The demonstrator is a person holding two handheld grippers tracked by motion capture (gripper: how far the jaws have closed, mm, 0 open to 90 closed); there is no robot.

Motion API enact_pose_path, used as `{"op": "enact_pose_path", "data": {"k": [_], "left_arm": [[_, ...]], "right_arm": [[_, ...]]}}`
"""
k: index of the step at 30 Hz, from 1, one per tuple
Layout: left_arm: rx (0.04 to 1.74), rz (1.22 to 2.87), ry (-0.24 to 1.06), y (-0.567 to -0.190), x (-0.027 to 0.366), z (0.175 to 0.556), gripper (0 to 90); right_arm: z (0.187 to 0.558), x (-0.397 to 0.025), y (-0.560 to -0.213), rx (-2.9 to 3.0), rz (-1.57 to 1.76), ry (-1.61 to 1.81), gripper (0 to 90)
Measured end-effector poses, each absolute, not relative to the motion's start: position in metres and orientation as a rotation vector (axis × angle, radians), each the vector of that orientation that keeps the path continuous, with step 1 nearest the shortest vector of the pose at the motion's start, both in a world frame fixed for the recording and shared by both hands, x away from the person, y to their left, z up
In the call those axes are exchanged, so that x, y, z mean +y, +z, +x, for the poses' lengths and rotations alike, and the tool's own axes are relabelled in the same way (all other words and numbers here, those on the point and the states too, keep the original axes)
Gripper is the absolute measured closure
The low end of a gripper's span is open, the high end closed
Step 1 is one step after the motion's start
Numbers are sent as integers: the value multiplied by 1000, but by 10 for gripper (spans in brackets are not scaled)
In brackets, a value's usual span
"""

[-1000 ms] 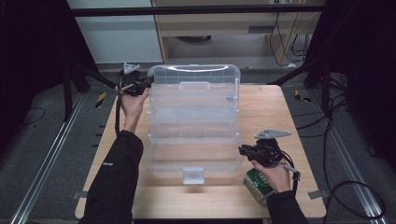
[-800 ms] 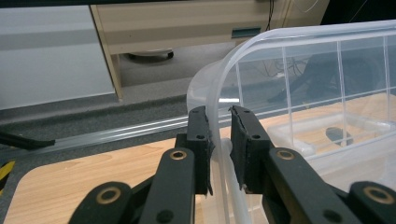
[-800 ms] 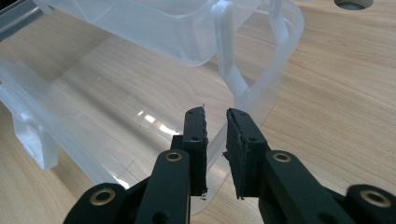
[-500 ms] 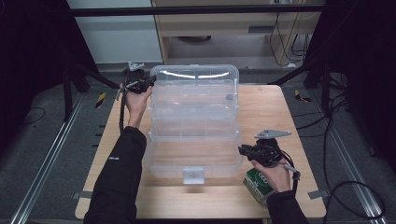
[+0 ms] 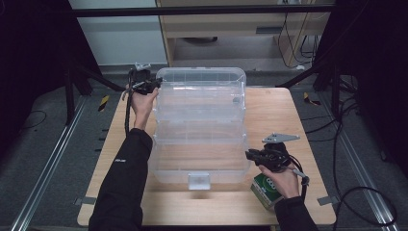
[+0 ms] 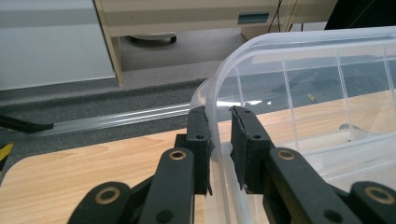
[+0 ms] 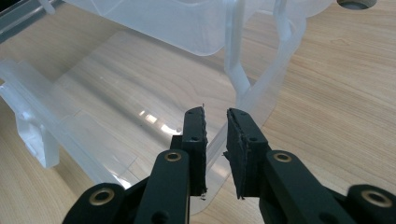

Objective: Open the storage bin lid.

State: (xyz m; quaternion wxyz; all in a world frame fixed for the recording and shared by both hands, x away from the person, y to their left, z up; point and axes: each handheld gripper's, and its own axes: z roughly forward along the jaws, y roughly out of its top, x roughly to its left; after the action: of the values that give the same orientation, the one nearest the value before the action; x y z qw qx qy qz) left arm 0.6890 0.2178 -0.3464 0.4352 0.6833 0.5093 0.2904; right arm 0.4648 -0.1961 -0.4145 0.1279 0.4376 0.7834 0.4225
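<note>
High view: green box (image 5: 267,190) lettering unreadable; left gripper (image 5: 155,85) and right gripper (image 5: 248,155) each clamped clear plastic container (image 5: 199,126) rim; wooden table (image 5: 274,108), grey floor

green box (image 5: 266,190): partly hidden under right hand (image 5: 281,177) | label: too small to read

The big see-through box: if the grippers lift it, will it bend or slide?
The clear plastic box looks empty, so it is probably light. Its thin wall, pinched by the left gripper, may flex a bit. The smooth plastic could slip in the right gripper, which clamps its near edge.
</note>
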Motion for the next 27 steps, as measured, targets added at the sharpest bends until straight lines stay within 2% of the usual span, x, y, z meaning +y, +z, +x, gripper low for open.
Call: {"op": "enact_pose_path", "data": {"k": [14,27], "left_arm": [[1272,1694,754,-343,232,682,728],[1143,1682,708,-320,273,596,641]], "right_arm": [[465,-196,-414,2281,1265,1226,772],[466,-196,-414,2287,1272,1235,777]]}}
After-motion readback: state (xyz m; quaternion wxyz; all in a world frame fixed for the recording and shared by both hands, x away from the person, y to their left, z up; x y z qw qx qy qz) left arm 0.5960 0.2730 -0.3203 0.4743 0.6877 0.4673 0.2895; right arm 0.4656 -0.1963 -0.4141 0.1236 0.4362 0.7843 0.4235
